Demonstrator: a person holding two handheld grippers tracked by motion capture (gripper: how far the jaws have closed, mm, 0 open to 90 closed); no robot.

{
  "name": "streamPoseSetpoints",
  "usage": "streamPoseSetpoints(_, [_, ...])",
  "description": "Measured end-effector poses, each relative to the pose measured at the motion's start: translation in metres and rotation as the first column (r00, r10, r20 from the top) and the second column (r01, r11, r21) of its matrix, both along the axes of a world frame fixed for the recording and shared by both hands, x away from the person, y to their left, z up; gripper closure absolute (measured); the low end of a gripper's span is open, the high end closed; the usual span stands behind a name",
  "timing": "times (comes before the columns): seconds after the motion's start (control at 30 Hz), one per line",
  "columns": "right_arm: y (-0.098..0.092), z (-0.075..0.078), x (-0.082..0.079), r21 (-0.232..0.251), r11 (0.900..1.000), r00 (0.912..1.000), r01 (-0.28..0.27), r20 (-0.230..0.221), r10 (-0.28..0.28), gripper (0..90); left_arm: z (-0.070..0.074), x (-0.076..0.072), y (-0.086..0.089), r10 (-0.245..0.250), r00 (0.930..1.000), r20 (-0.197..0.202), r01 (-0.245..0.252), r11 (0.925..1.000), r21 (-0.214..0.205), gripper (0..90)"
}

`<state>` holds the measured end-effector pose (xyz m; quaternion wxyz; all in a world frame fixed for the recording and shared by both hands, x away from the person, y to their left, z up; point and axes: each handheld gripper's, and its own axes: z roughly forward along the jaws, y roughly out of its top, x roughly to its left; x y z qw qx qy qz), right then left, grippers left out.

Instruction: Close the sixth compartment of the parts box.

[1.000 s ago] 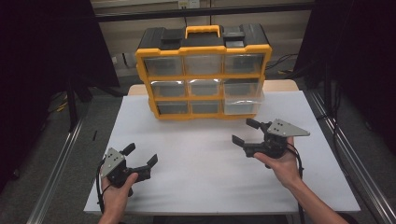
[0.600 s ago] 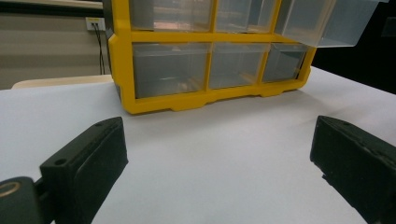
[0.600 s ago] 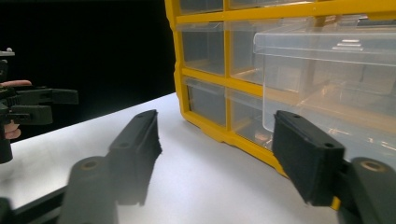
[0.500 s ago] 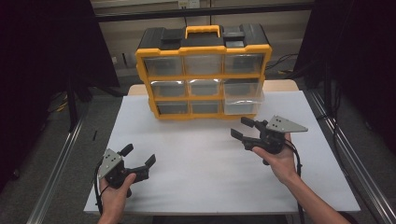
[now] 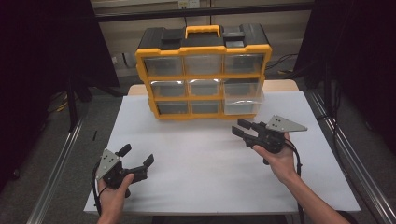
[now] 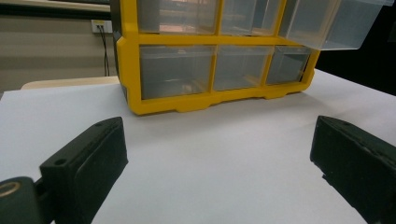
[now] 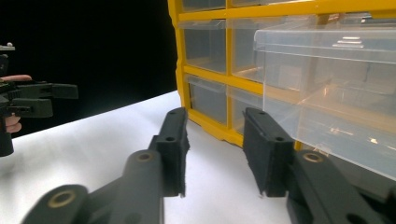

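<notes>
— Where's the pulled-out drawer (image 5: 243, 103)?
— Centre-right of the frame, bottom right of the yellow organizer (image 5: 203, 70), projecting toward the desk's (image 5: 210, 158) near edge.
— Nearer gripper?
— Right gripper (image 5: 239, 128), just beside it, jaws narrowly parted, empty. Left gripper (image 5: 137, 156), lower left, gapes wide.

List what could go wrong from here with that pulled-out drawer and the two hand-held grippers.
1. The clear drawer already juts out of the yellow organizer; the right hand-held gripper, jaws partly open close beside it, might knock it further or tip it out.
2. A hard push might slide the organizer across the white table.
3. The left hand-held gripper, open and far back, cannot readily brace it.
</notes>
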<state>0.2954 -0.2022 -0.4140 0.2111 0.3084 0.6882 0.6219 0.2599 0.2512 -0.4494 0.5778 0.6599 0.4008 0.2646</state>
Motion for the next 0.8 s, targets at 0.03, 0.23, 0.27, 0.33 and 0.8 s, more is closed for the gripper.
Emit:
streamPoseSetpoints(0.03, [-0.0002, 0.0000, -0.0003, -0.003, 1.0000, 1.0000, -0.004, 0.001, 0.004, 63.8, -0.0001, 0.0002, 0.0005, -0.004, 1.0000, -0.001, 0.004, 1.0000, 0.009, 3.9])
streamPoseSetpoints(0.23, [-0.0004, -0.0020, 0.0019, -0.009, 1.0000, 1.0000, 0.004, -0.005, -0.004, 77.8, -0.0019, 0.0011, 0.0004, 0.014, 0.9997, -0.022, -0.014, 0.9999, -0.009, 3.9])
streamPoseSetpoints(0.27, [-0.0004, -0.0021, 0.0020, -0.008, 0.9999, 0.9999, 0.009, -0.004, -0.009, 78.4, -0.0015, 0.0009, 0.0018, 0.010, 0.9997, -0.021, -0.010, 0.9999, 0.006, 3.9])
streamPoseSetpoints(0.33, [-0.0006, -0.0020, 0.0020, -0.009, 0.9999, 0.9999, 0.012, -0.002, -0.012, 81.7, -0.0013, 0.0009, 0.0022, 0.000, 0.9999, -0.017, 0.000, 1.0000, 0.003, 3.9])
streamPoseSetpoints(0.8, [-0.0076, 0.0000, 0.0060, -0.015, 0.9995, 0.9996, 0.028, 0.004, -0.028, 90.0, -0.0001, -0.0006, 0.0013, -0.006, 1.0000, -0.006, 0.006, 1.0000, -0.005, 3.9])
